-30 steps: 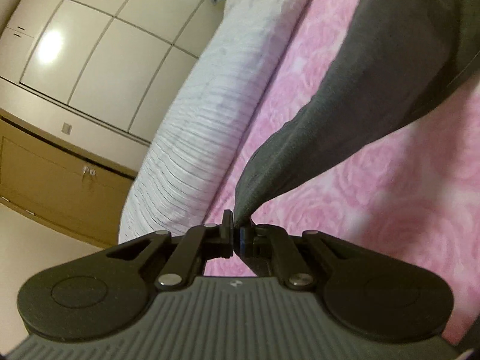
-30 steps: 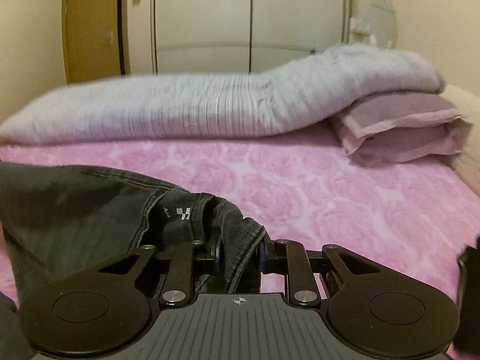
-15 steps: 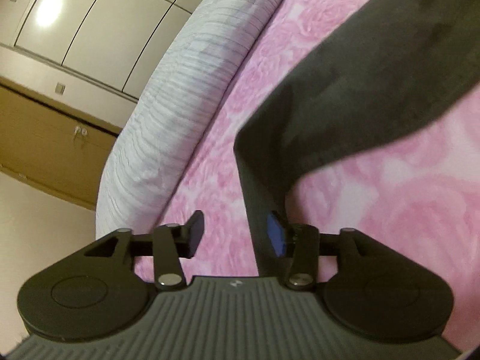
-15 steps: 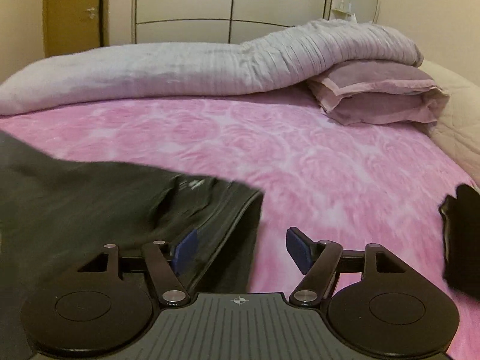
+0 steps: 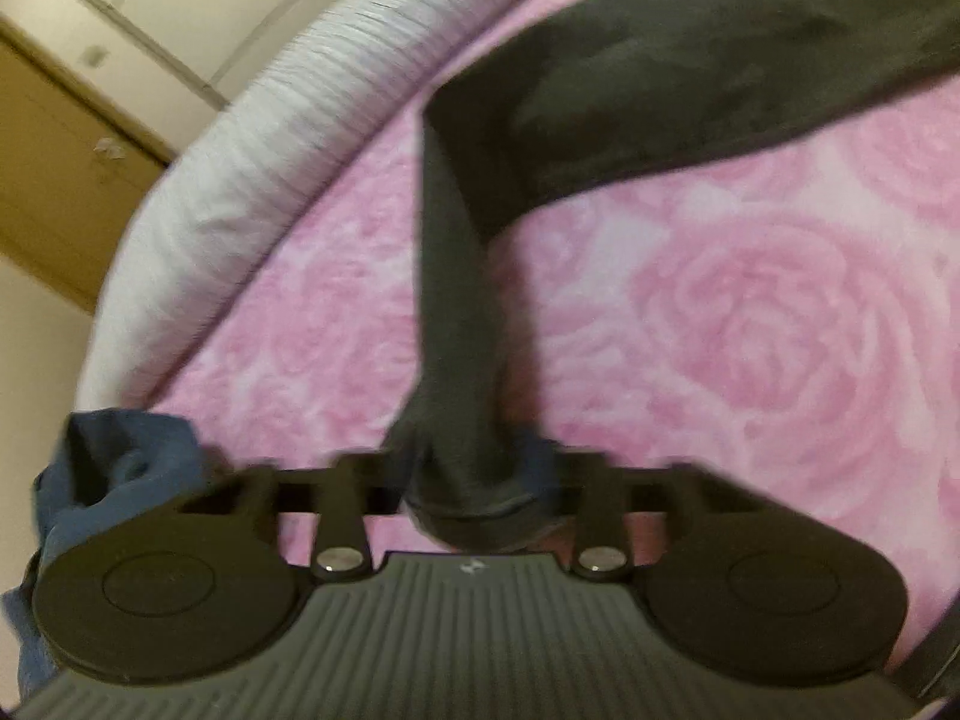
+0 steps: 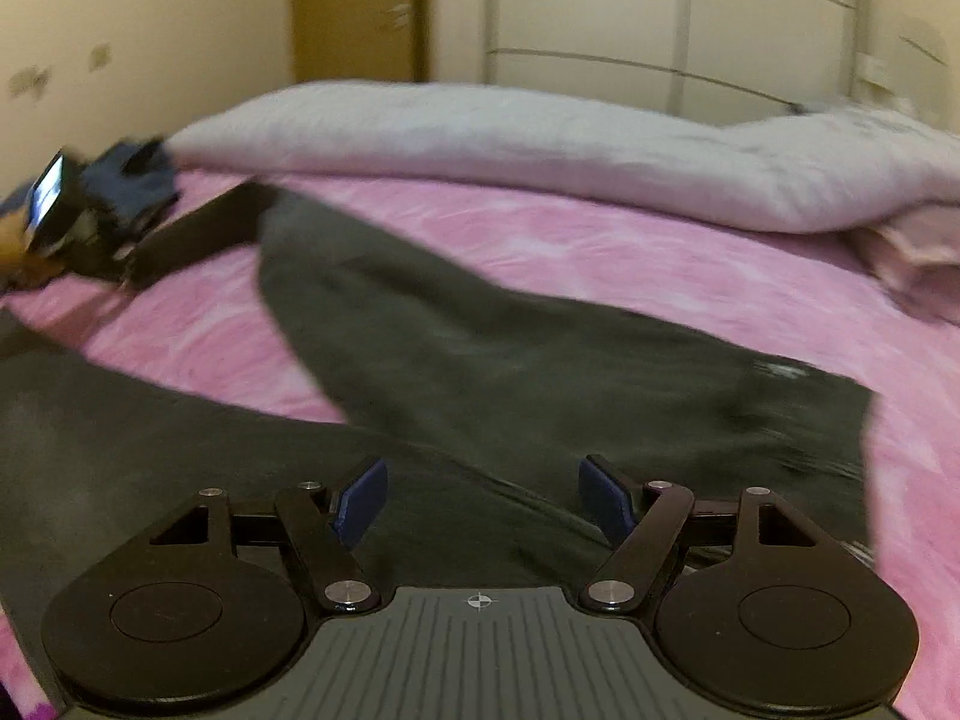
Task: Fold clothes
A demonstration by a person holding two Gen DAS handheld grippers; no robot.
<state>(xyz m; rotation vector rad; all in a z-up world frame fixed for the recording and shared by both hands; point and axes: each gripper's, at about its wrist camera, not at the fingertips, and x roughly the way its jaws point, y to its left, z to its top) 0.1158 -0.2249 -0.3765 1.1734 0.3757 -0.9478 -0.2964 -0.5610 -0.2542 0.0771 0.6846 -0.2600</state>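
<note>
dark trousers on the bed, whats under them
Under the dark trousers only the pink rose bedspread shows around their edges. Anything beneath the cloth itself is covered and cannot be seen.

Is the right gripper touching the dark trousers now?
Apart: the right wrist view shows the right gripper open, blue pads with dark trousers visible between, none pinched.

A bed (image 6: 600, 252) covered in a pink rose-patterned sheet. Dark grey trousers (image 6: 480, 360) lie spread across it, legs reaching toward 9 and 10 o'clock, waist toward 3 o'clock. A long pale grey rolled duvet (image 6: 480, 138) lies along the far edge at 12 o'clock. At 3 o'clock, a mauve pillow (image 6: 918, 264) sits partly under the duvet.
</note>
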